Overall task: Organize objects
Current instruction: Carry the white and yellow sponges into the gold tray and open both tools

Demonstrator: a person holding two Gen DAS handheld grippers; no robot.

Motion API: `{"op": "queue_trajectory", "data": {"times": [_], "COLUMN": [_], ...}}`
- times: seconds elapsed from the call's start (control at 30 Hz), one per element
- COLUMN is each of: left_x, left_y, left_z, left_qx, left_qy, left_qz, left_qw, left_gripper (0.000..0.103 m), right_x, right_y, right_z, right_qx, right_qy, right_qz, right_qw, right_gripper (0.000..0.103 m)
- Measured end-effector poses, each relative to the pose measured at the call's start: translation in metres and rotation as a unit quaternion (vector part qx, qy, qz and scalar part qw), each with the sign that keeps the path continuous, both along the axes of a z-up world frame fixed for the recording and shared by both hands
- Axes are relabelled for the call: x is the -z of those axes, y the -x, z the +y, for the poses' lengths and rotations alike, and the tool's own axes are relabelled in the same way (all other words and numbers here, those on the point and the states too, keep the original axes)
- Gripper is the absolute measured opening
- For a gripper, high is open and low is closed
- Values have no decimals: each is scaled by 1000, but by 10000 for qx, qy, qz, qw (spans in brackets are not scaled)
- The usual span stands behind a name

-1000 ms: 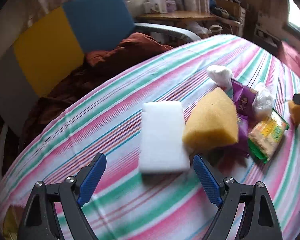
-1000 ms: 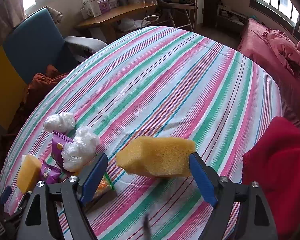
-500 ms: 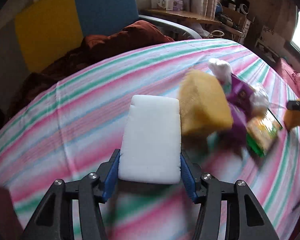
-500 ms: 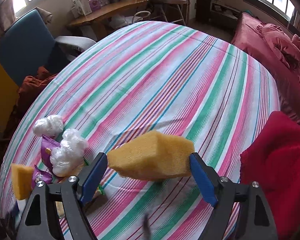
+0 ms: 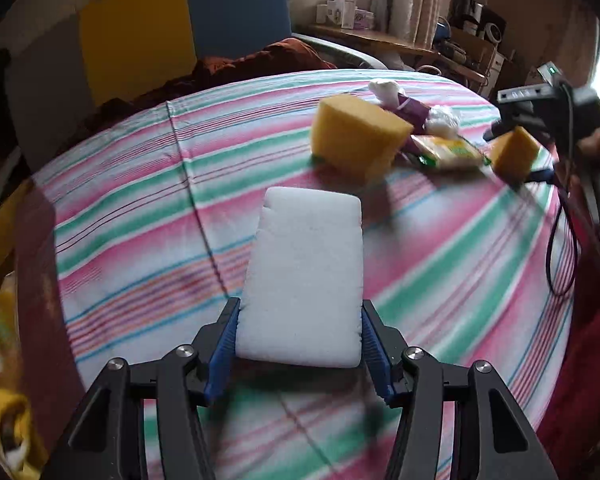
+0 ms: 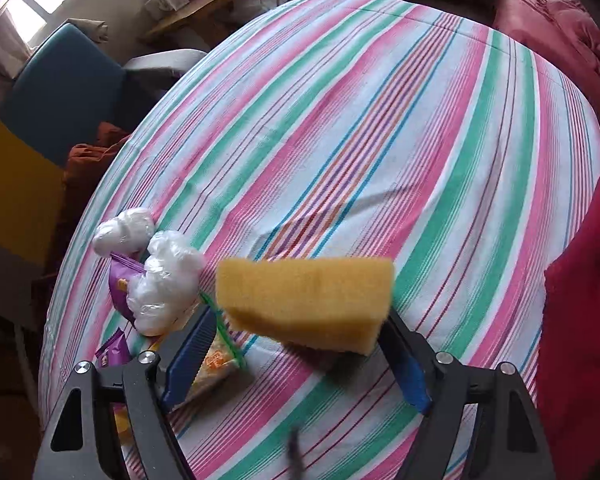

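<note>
My left gripper (image 5: 300, 344) is shut on a white foam sponge (image 5: 304, 272) and holds it tilted above the striped tablecloth (image 5: 148, 216). My right gripper (image 6: 300, 344) is shut on a yellow sponge (image 6: 308, 300), lifted off the cloth; it also shows in the left wrist view (image 5: 514, 154). A second yellow sponge (image 5: 356, 140) rests on the cloth beyond the white one. Next to it lie purple snack packets (image 5: 414, 114), white plastic-wrapped bundles (image 6: 166, 280) and a green-edged biscuit pack (image 5: 448, 152).
A blue and yellow chair (image 5: 180, 36) with a brown cloth (image 5: 260, 60) stands past the table's far edge. A red cloth (image 6: 584, 300) lies at the right edge. A wooden shelf with boxes (image 5: 364, 32) is behind.
My left gripper closed on the white sponge and lifted it off the cloth, tilting it. My right gripper moved left with the yellow sponge, closer to the snack pile.
</note>
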State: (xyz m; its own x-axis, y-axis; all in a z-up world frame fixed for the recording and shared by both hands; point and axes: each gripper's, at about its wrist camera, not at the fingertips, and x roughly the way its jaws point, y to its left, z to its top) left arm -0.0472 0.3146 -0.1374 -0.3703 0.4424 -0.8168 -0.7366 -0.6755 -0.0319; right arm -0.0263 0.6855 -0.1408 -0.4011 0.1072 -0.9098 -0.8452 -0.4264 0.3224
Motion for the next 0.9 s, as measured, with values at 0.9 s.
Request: {"op": "queue_trajectory", "data": {"times": [0.9], "left_x": [10], "left_y": [-5], "left_z": [14], "left_qx": [187], "left_qy": [-84], "left_qz": [81], "left_qw": [9998], "left_gripper": [88], "right_x": [7], "right_y": [-8], "right_z": [-8], "right_qx": [200], "right_qy": [206], "right_qz": [76], "right_qw": [9996], "right_gripper": [83]}}
